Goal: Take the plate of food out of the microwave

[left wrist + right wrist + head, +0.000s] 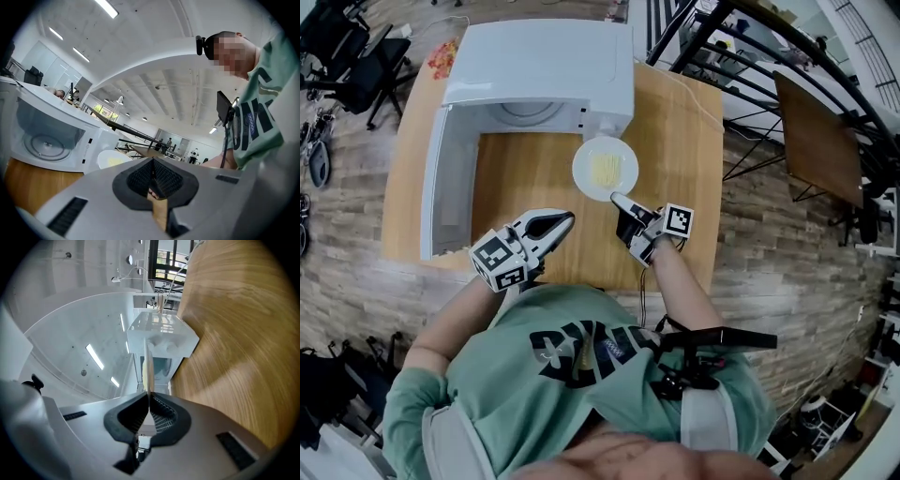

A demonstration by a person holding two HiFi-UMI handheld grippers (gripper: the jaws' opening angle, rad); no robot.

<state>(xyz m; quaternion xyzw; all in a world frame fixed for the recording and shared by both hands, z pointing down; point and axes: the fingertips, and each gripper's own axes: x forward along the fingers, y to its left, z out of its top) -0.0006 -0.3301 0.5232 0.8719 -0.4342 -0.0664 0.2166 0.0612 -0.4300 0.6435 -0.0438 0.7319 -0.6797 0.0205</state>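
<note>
A white plate [605, 169] with pale yellow food hovers over the wooden table [675, 122], just in front of the white microwave [544, 66]. The microwave's door [450, 187] stands swung open to the left. My right gripper [617, 199] is shut on the plate's near rim. In the right gripper view the plate [146, 371] shows edge-on between the pads, with the microwave [161, 336] beyond. My left gripper [567, 217] is shut with nothing in it, to the left of the plate near the table's front. The left gripper view shows the microwave cavity [47, 136] and the plate [112, 159].
A small red-and-yellow packet [442, 56] lies at the table's back left corner. Black chairs [356, 56] stand to the left. A dark metal railing [722, 47] and a brown side table [816, 141] lie to the right. The floor is stone tile.
</note>
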